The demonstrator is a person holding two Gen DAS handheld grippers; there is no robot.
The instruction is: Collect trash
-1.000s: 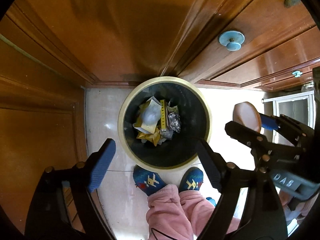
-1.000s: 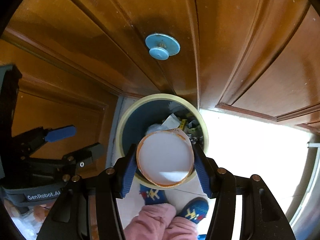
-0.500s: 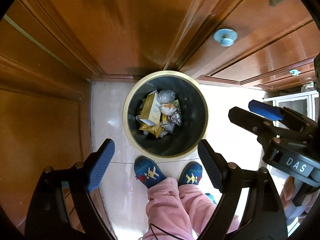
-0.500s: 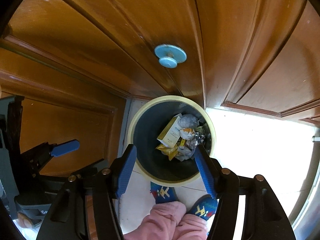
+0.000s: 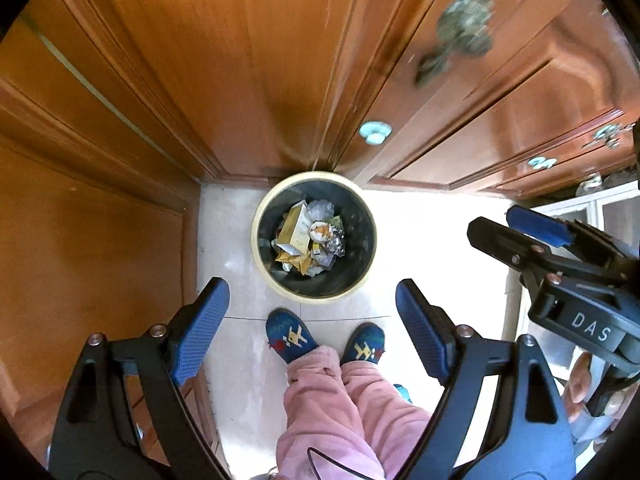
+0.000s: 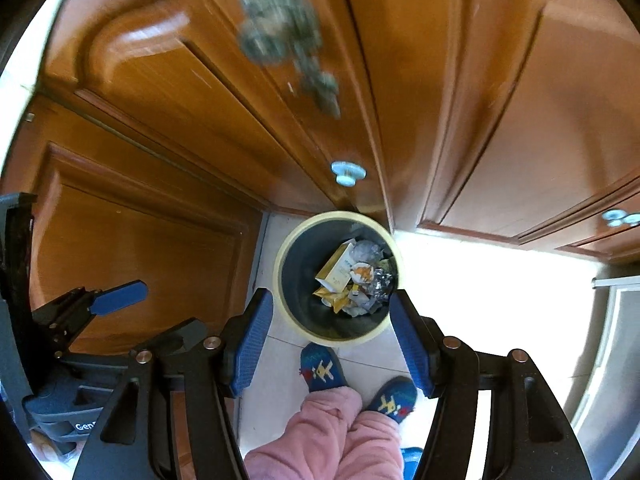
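Both grippers point down at the floor with nothing between their jaws: the left gripper (image 5: 312,332) gapes wide, and the right gripper (image 6: 332,340), having just widened a little, is spread too. Beyond the jaws stands the trash bin (image 5: 262,256), holding crumpled wrappers and a yellow carton (image 5: 297,228). "DAS" is printed on the right gripper's body.
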